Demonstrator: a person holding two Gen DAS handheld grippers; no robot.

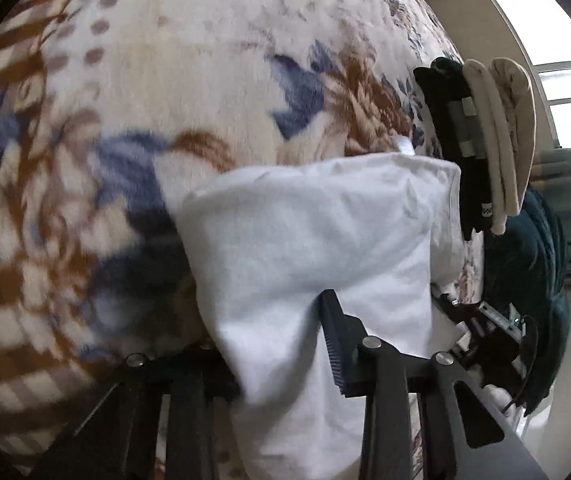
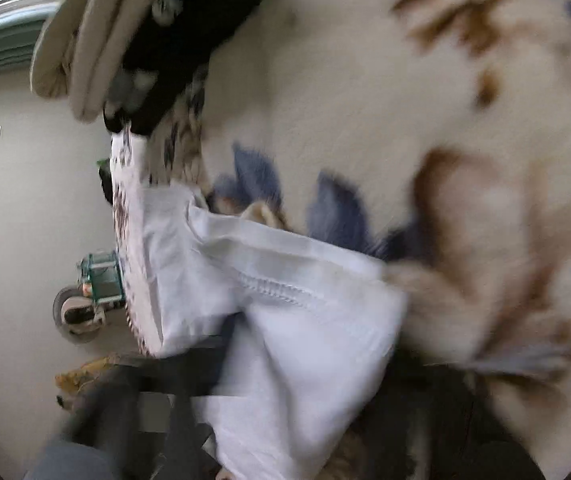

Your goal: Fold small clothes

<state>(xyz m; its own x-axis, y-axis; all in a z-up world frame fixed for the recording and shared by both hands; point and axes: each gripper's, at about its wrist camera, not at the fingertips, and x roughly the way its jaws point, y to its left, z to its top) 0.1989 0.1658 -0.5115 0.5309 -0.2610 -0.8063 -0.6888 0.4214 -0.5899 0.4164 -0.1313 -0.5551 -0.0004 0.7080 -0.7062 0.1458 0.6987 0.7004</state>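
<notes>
A white garment (image 1: 309,240) hangs between both grippers over a flowered fleece blanket (image 1: 189,64). My left gripper (image 1: 281,344) is shut on one edge of it; the cloth drapes over the left finger and hides it, and the right finger (image 1: 337,344) shows. In the right wrist view the same white garment (image 2: 293,320), with a stitched hem, covers my right gripper (image 2: 245,360), which is shut on it. That view is blurred. The right gripper also shows in the left wrist view (image 1: 489,332) at the garment's right edge.
A stack of folded clothes, beige and black (image 1: 481,140), lies on the blanket at the right edge, also showing in the right wrist view (image 2: 133,36). A dark teal cloth (image 1: 533,280) lies beyond it. A window (image 1: 557,52) and the wall are behind.
</notes>
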